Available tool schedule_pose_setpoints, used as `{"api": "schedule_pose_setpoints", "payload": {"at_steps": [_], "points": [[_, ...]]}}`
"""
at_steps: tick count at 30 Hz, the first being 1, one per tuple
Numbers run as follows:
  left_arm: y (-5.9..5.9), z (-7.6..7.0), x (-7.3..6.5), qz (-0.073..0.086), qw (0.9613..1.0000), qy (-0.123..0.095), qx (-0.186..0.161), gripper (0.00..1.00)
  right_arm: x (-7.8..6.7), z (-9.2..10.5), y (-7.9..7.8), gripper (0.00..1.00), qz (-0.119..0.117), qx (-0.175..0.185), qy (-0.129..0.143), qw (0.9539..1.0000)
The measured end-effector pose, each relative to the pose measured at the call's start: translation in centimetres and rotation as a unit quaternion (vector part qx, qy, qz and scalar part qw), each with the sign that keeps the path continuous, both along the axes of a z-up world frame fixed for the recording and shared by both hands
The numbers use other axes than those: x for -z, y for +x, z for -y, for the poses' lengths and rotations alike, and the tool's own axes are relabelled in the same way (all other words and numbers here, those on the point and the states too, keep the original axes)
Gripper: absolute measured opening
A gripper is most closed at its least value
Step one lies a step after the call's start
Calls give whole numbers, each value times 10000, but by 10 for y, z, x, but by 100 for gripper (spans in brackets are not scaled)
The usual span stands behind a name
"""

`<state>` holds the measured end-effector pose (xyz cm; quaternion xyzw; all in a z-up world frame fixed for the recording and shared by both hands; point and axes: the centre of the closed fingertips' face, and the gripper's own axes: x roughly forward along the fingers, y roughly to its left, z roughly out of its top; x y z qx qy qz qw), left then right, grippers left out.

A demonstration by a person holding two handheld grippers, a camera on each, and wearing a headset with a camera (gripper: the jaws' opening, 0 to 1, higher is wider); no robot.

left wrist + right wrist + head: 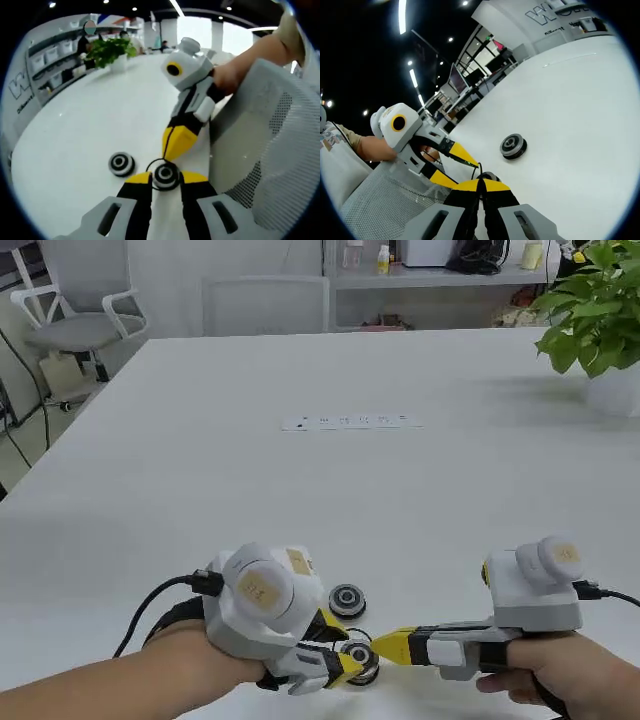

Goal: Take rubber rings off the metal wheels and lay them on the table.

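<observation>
White tabletop (400, 490) spreads ahead of us, and both of our tools meet near its front edge. Our left hand (200, 668) holds the left gripper (345, 648), whose yellow-tipped jaws are closed on a small metal wheel (166, 174). In the left gripper view we see this wheel lying flat on the table, clamped from both sides. Our right hand (560, 675) brings the right gripper (380, 647) in from the opposite side. Its jaws are pressed together into a single yellow point that reaches the rim of the clamped wheel. At that point a thin black rubber ring (150, 163) stands out from the wheel as a loose loop. The right jaws appear to pinch it, though the line is too fine for us to tell how much of it is out of the wheel's groove. A second wheel (347, 599) lies flat on the table just beyond the two grippers, apart from both, with a dark band around its rim. A black cable (150, 605) trails from the left gripper back past our wrist. Farther up the table we see a flat white power strip (350, 422) near the middle and a potted plant (590, 315) at the far right corner. A grey office chair (80, 325) stands beyond the far left edge.
</observation>
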<state>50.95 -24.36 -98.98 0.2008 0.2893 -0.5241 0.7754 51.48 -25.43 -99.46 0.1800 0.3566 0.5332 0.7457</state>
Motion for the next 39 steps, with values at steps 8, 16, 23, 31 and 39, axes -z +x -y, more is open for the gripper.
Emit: {"api": "schedule_pose_setpoints", "payload": {"at_steps": [8, 16, 23, 31, 39], "points": [[-5, -7, -15, -103, 9996, -265, -94, 30, -5, -2, -1, 0, -1, -77, 46, 10000], [-6, -25, -30, -58, 9989, -413, -220, 38, -14, -5, 2, 0, 50, -159, 75, 9998], [-3, -41, -43, 4, 9978, -526, -403, 44, -20, -11, 7, 0, 108, -263, 51, 9996], [-2, -53, -59, 398, 9982, -359, -263, 48, -27, -21, 17, 0, 180, -341, 16, 9993], [1, -69, -62, 403, 9973, -425, -447, 53, -29, -34, 23, 0, 263, -500, -88, 9984]]}}
